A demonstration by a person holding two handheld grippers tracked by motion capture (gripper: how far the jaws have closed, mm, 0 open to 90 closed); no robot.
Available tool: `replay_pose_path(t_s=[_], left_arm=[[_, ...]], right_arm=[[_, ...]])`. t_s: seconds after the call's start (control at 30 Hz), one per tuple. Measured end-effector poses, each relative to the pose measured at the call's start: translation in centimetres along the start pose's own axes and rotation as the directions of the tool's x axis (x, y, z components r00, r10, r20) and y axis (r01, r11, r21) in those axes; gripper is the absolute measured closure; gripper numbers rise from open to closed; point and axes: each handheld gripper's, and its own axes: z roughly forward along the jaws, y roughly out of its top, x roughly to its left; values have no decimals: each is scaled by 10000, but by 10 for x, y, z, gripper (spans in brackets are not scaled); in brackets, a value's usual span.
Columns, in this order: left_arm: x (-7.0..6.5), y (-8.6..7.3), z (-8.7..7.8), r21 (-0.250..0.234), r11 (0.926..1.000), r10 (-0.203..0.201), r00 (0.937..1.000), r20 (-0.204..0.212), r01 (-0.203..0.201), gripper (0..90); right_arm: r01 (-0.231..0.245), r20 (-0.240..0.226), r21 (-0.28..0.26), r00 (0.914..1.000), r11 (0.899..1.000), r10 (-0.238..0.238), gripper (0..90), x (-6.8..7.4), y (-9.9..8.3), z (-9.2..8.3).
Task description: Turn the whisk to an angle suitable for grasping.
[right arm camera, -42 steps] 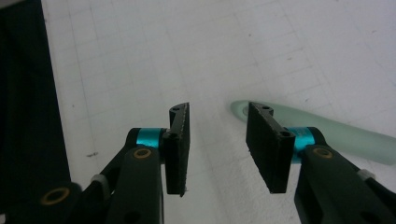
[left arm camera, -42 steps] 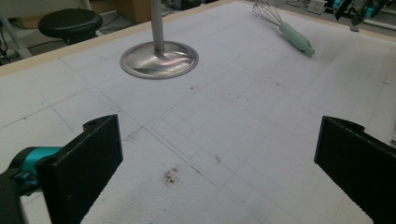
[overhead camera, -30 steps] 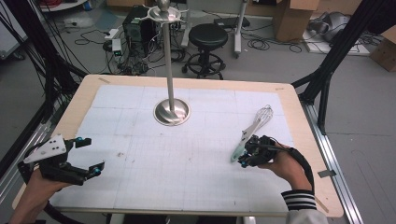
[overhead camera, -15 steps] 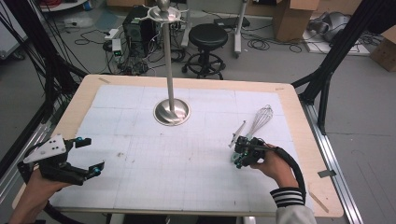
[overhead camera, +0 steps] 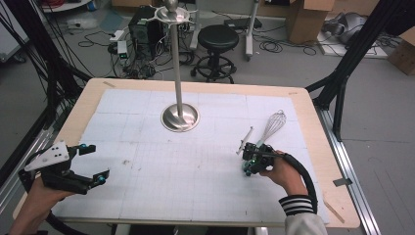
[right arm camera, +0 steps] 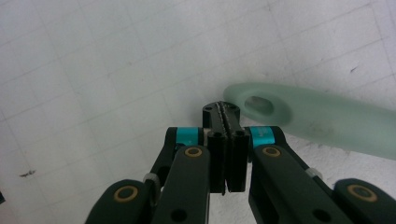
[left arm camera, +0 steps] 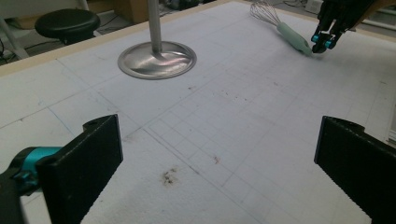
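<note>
Right gripper (right arm camera: 225, 112) has come down toward 6 o'clock to the whisk (overhead camera: 268, 131) handle end; jaws pressed together, empty, tips just beside the handle's hanging hole. Whisk lies flat at 4 o'clock of the stand (overhead camera: 179, 117). Left gripper (overhead camera: 90, 164) idle, jaws wide apart. Likely nudging, not gripping.

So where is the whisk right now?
In the high view the whisk lies on the table's right side, right of the metal stand, with its pale green handle end beside the shut right gripper.
</note>
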Motion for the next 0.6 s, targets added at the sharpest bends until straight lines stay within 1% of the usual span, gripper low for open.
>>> replay_pose_path(t_s=[0.3,0.5,0.57,0.6], left_arm=[[-1,0,1,33,10000,-1,10000,48,1,17],[-1,0,1,40,10000,-6,10000,53,6,17],[-1,0,1,39,10000,-9,10000,63,9,17],[-1,0,1,41,10000,0,10000,62,0,17]], right_arm=[[41,5,-15,10000,10000,-41,899,-1,6,1],[-63,10,26,10000,10000,63,898,-2,9,1],[27,7,0,10000,10000,-27,898,-3,10,2],[-25,18,35,10000,10000,25,898,-3,11,1]])
